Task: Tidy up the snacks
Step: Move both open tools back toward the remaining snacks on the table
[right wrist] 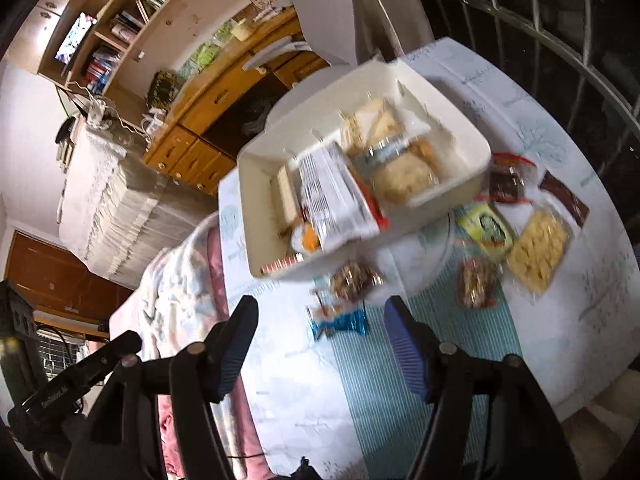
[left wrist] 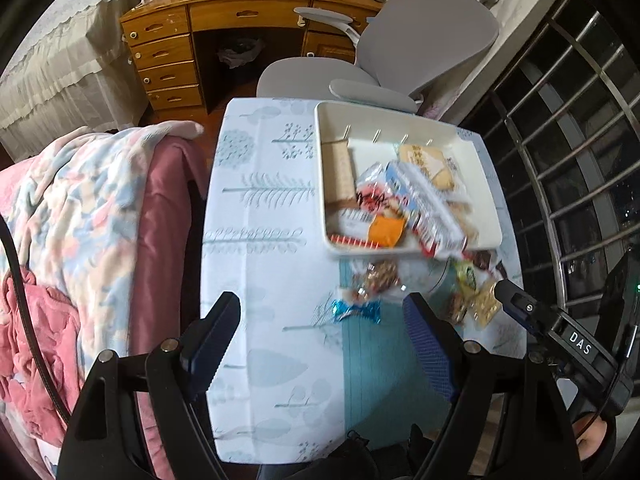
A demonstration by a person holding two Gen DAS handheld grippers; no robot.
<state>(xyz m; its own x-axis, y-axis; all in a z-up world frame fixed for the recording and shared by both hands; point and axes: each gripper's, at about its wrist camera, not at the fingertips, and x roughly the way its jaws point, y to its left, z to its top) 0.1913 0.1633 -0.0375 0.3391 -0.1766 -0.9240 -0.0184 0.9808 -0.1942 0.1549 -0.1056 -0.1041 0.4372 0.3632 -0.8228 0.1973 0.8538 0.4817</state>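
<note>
Snacks (left wrist: pixel 404 196): heaped in white tray (left wrist: pixel 486 184) at far right of cloth-covered desk (left wrist: pixel 256 240); long striped packet (right wrist: pixel 334 196) overhanging near rim. Loose on cloth just before tray: blue foil sweet (left wrist: pixel 358 310), nut bar (left wrist: pixel 380 274), yellow cracker pack (right wrist: pixel 538 250), green-yellow packet (right wrist: pixel 486 228) (all blurred). Left tool (left wrist: pixel 322 330): wide, empty. Right tool (right wrist: pixel 320 338): wide, empty, above sweet.

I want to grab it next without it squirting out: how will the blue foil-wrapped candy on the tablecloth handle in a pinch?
The blue foil candy looks small and probably very light. Its shiny wrapper may be slippery, so the pads could skid. The twisted ends look thin and would likely crumple; gripping the middle seems safer. It lies flat, so rolling seems unlikely.
</note>
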